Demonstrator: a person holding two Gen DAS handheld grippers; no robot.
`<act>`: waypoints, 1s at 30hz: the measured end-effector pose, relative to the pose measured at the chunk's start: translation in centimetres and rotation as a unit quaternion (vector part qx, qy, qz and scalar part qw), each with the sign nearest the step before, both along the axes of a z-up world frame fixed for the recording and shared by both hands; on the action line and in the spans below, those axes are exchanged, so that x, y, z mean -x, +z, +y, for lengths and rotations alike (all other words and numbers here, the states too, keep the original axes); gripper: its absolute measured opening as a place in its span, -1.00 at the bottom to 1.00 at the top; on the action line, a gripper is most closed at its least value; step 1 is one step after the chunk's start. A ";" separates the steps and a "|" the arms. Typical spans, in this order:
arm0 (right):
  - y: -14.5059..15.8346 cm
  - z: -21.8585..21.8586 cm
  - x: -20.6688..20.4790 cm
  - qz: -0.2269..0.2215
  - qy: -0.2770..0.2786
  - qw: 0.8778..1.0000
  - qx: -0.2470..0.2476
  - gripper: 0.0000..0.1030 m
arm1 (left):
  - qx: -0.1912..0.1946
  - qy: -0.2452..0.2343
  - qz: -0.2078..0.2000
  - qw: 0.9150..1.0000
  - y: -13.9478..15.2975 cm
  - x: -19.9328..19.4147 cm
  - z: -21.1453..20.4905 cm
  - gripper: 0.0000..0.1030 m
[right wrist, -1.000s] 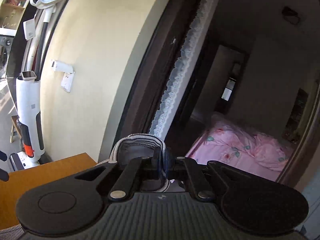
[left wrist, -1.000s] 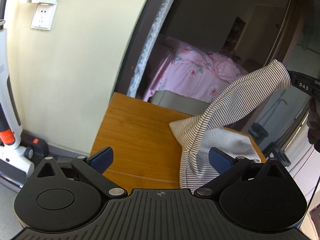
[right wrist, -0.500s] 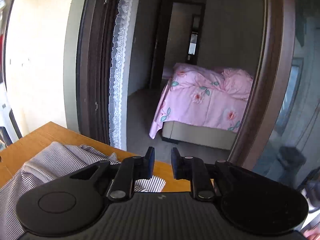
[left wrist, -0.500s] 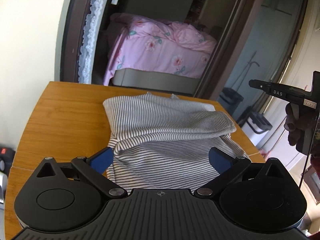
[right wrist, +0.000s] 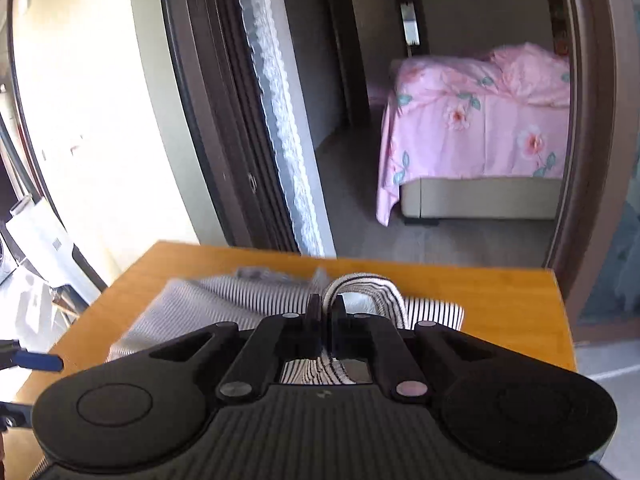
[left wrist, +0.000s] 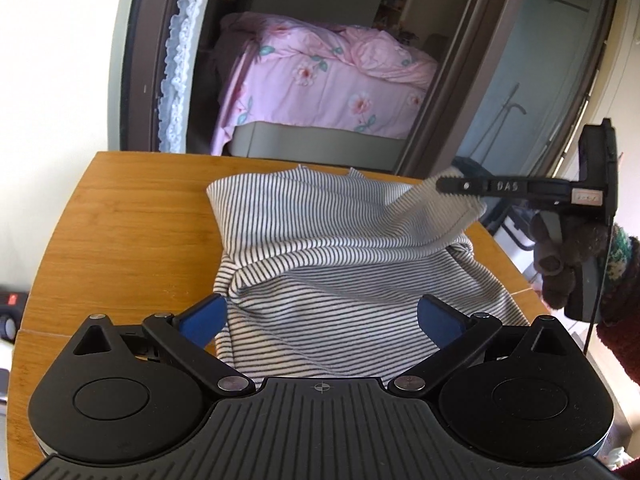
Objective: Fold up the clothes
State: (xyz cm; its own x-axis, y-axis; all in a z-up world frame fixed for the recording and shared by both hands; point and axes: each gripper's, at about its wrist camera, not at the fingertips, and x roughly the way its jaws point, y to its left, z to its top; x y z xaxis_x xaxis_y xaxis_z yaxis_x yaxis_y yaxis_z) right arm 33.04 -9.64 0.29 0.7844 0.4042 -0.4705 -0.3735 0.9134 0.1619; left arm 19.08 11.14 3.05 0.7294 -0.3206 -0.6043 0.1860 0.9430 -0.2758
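Between and just ahead of the wide-spread blue-padded jaws of the left gripper [left wrist: 320, 314] lies the grey-and-white striped knit garment [left wrist: 320, 256], bunched in soft folds on the honey-coloured wooden table [left wrist: 132, 216]. Left jaws released, gripping nothing; the near hem runs under them. To their right and forward, the right gripper [right wrist: 325, 307] is clenched on a raised edge of the garment: from its own camera a loop of striped hem arches over the closed jaws, and from the left camera the cloth rises in a taut ridge to the black fingers. Change noted: half a second ago the right jaws stood parted and clear of the cloth, which lay slack; a second ago they held a corner high. So the corner was dropped, then re-gripped lower down. Reading: a re-grip for the next fold, with the garment only loosely gathered and no clean fold set yet. Beyond the table's far edge, a dark door frame with white lace trim [left wrist: 176, 64] opens on a bed under a pink floral cover [left wrist: 320, 88].
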 end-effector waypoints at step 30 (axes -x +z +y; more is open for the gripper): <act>-3.4 -0.4 21.6 0.005 0.109 0.986 0.123 -0.06 | -0.168 -0.036 -0.069 0.983 0.2 7.7 -2.1 1.00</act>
